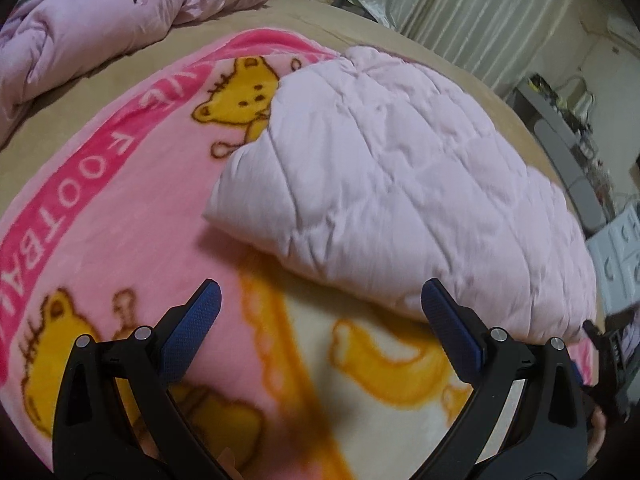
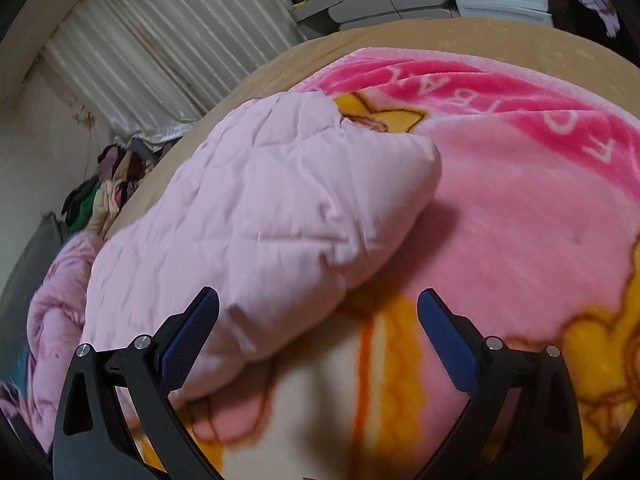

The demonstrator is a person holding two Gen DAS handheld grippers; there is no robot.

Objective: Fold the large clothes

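A pale pink quilted garment lies in a puffy, roughly folded bundle on a pink cartoon-bear blanket spread over the bed. In the left wrist view it fills the frame from twelve round to three o'clock; in the right wrist view it sits from nine to twelve o'clock. The left gripper hangs spread wide and empty above the blanket, its right finger close to the bundle's near edge. The right gripper is likewise released, with the bundle's near corner reaching between its fingers, though contact cannot be told. The step looks like a pause between folds. The next move probably calls for both grippers to pinch the near edge and carry it over evenly, since the padding may spring back.
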